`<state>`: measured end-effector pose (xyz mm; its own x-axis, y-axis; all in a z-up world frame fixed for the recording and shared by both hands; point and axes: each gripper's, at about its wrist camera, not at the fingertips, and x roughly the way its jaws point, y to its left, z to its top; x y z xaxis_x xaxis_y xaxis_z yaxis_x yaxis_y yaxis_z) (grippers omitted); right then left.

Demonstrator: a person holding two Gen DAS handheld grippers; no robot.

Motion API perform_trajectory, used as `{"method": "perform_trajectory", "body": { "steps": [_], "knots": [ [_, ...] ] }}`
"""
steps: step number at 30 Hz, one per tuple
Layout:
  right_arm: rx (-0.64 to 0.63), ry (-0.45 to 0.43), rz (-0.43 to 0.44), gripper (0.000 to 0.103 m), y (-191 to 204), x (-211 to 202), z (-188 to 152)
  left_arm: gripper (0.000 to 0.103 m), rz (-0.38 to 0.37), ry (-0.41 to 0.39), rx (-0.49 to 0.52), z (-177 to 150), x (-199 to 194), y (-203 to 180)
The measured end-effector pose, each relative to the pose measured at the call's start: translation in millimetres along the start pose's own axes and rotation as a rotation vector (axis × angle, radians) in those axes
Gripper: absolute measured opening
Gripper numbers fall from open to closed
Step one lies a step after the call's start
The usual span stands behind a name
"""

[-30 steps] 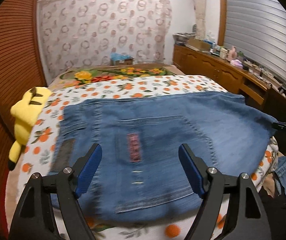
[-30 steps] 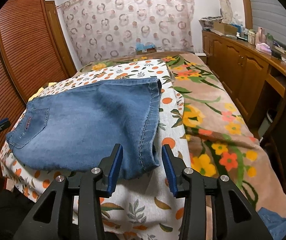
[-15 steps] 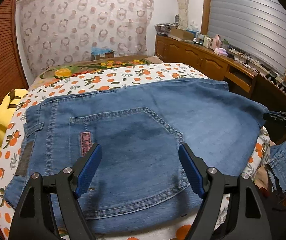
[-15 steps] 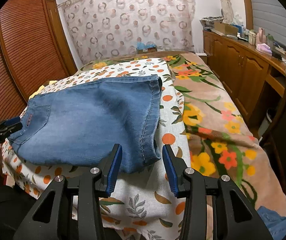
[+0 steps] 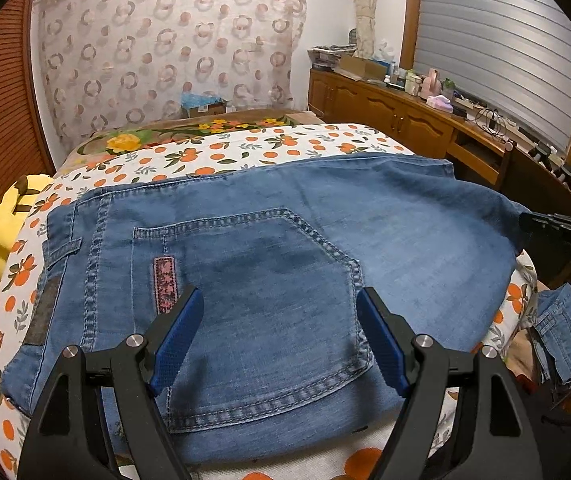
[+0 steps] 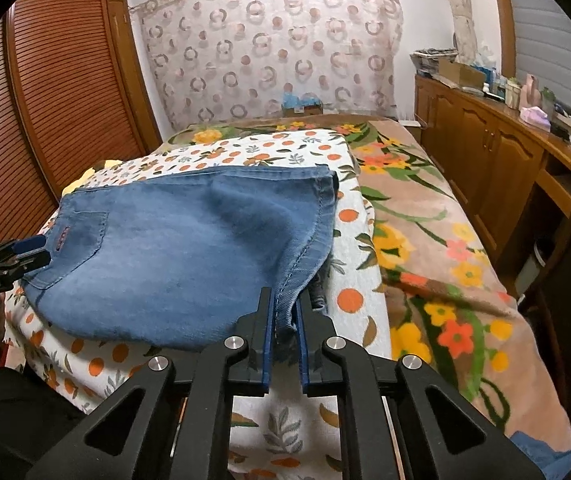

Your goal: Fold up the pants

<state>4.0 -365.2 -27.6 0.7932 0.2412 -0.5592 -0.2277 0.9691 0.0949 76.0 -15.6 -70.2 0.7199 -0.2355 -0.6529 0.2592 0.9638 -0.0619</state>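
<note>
Blue denim pants (image 5: 277, 264) lie folded on the orange-patterned sheet, back pocket up; they also show in the right wrist view (image 6: 189, 248). My left gripper (image 5: 281, 332) is open, its blue pads wide apart just above the back pocket near the waistband end. My right gripper (image 6: 285, 320) is shut on the near corner of the pants' folded edge and lifts it slightly. The right gripper shows at the far right in the left wrist view (image 5: 557, 232). The left gripper shows at the far left in the right wrist view (image 6: 25, 254).
A yellow plush toy (image 5: 5, 220) lies at the bed's left edge. A floral blanket (image 6: 437, 240) covers the right of the bed. A wooden cabinet (image 6: 497, 152) with clutter runs along the right wall. More denim (image 5: 561, 332) hangs off the bed's right edge.
My right gripper moved forward and closed on the pants' near corner. My left gripper moved in closer over the back pocket, still open.
</note>
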Motion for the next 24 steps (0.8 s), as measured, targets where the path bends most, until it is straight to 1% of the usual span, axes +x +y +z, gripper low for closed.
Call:
{"method": "perform_trajectory", "body": {
  "steps": [8, 16, 24],
  "knots": [
    [-0.042, -0.025, 0.01, 0.006, 11, -3, 8, 0.08, 0.007, 0.002, -0.002, -2, 0, 3],
    [-0.081, -0.068, 0.046, 0.005, 25, -7, 22, 0.08, 0.009, 0.001, -0.008, -3, 0, 7],
    [-0.115, -0.1, 0.093, 0.005, 40, -1, 36, 0.08, 0.013, -0.005, -0.013, -3, -2, 10]
  ]
}}
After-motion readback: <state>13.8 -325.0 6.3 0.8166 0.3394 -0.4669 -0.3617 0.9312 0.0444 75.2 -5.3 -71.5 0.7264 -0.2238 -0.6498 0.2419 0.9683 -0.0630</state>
